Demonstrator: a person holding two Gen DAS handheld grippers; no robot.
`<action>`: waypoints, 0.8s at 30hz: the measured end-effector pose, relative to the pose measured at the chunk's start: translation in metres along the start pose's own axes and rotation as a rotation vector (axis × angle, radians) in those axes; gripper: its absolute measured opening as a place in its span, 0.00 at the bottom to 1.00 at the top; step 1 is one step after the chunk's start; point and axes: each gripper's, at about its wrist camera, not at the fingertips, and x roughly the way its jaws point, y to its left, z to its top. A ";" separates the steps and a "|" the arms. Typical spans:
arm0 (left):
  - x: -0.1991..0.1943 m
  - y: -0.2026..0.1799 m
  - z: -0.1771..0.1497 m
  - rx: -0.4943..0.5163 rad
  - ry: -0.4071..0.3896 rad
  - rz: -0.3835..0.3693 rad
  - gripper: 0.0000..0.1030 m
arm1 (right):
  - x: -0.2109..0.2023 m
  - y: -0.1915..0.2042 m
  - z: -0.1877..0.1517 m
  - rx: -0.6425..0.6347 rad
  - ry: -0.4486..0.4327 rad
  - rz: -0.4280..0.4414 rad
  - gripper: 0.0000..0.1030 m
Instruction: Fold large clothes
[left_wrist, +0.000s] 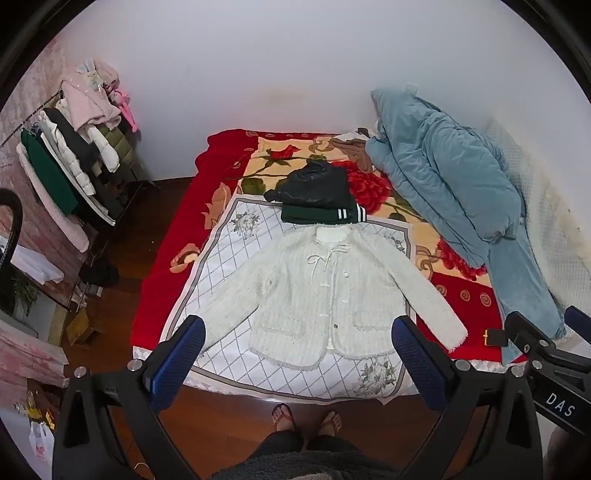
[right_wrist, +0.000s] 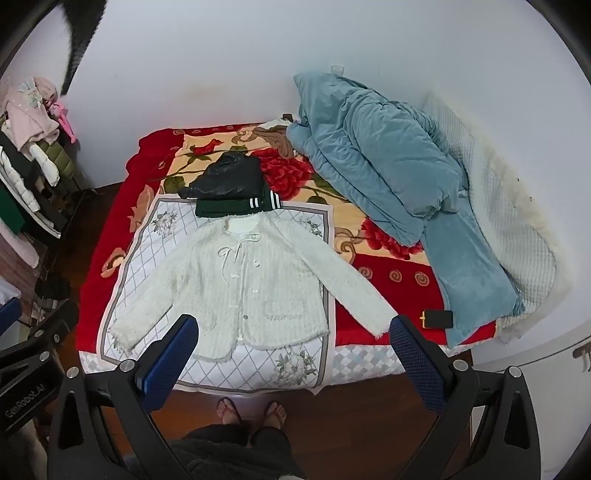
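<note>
A white fuzzy cardigan (left_wrist: 325, 291) (right_wrist: 243, 280) lies flat and face up on a white diamond-patterned cloth (left_wrist: 229, 258) (right_wrist: 147, 258) spread over the bed, both sleeves stretched out sideways. Behind its collar sit a folded dark green garment (left_wrist: 317, 215) (right_wrist: 229, 206) and a folded black jacket (left_wrist: 317, 182) (right_wrist: 225, 177). My left gripper (left_wrist: 299, 325) hovers high above the cardigan's hem, open, nothing between its blue pads. My right gripper (right_wrist: 295, 323) is held just as high over the hem and right sleeve, open and empty.
A red floral blanket (left_wrist: 173, 225) (right_wrist: 107, 229) covers the bed. A heap of blue bedding (left_wrist: 443, 177) (right_wrist: 376, 166) fills its right side, with a black phone (right_wrist: 437, 318) near it. A laden clothes rack (left_wrist: 74, 162) stands left. The person's sandalled feet (left_wrist: 306, 421) stand on the wood floor.
</note>
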 end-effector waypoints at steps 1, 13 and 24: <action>0.000 0.000 0.000 0.000 -0.002 0.001 1.00 | -0.002 -0.004 0.003 -0.005 -0.001 0.003 1.00; -0.001 0.000 0.000 -0.001 -0.004 -0.003 1.00 | -0.003 -0.002 0.002 -0.006 -0.004 0.001 1.00; -0.003 0.000 0.001 -0.002 -0.001 -0.008 1.00 | -0.003 0.000 0.001 -0.006 -0.006 -0.002 1.00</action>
